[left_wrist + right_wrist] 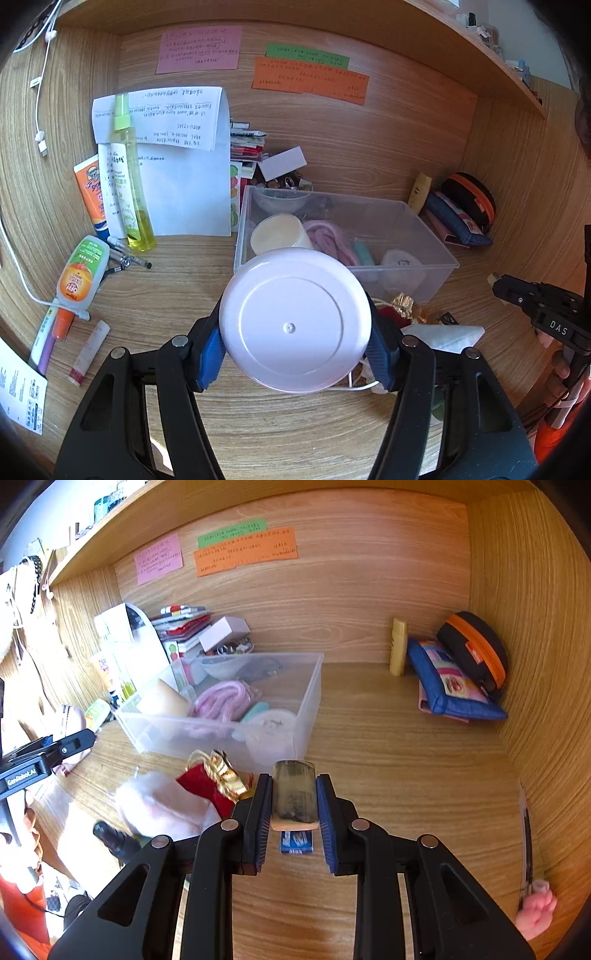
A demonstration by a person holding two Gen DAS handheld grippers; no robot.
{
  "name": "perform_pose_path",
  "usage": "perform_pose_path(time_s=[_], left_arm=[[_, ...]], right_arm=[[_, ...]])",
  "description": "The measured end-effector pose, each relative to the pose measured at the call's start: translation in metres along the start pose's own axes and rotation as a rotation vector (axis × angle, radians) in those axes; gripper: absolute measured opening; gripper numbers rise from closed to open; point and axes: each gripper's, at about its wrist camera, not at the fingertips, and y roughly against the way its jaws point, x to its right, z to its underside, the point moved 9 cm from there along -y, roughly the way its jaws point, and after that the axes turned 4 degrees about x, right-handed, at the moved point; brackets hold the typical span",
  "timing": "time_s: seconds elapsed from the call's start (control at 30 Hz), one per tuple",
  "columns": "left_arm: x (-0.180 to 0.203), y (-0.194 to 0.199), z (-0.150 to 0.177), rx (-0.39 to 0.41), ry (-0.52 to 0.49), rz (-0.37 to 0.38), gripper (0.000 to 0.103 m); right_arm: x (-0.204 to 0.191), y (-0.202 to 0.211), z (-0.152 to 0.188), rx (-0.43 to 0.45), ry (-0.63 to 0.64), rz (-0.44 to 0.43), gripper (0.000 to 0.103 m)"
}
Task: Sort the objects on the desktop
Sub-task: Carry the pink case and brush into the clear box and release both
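Round white jar (295,319) sits squeezed between the left gripper (295,347) fingers, up off the tabletop (258,424), with the clear box (436,266) just ahead, while the right gripper (293,808) pinches a small dark block (294,794).

A wood-grain tabletop (388,738) sits inside a matching alcove, with a back panel (332,602) at 12 o'clock and a side wall (535,664) at 3 o'clock. A shelf (480,51) runs overhead. Daylight falls warm across the grain, brightest toward 3 o'clock.
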Motion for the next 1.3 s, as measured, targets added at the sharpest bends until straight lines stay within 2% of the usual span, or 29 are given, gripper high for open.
perform_pose_path(time_s=[0.3,0.47,0.7,0.97,1.17,1.3], left_arm=[[0.018,-0.019,-0.032,0.012,-0.038,0.061,0.064],[0.029,-0.036,-0.049,0.006,-0.078,0.081,0.064],[0.045,-0.069,-0.063,-0.026,-0.080,0.126,0.064],[0.065,-0.105,-0.060,-0.091,-0.123,0.148,0.064],[0.074,-0.127,-0.049,-0.132,-0.158,0.151,0.064],[0.077,-0.137,-0.040,-0.166,-0.163,0.163,0.064]], right_arm=[[-0.014,-0.017,-0.032,0.036,0.022,-0.031,0.022],[-0.023,-0.035,-0.045,0.021,0.050,-0.049,0.022],[-0.026,-0.064,-0.057,-0.006,0.055,-0.057,0.022],[-0.026,-0.093,-0.048,-0.065,0.051,-0.068,0.022],[-0.022,-0.103,-0.042,-0.066,0.068,-0.033,0.022],[-0.022,-0.107,-0.038,-0.084,0.070,-0.047,0.022]])
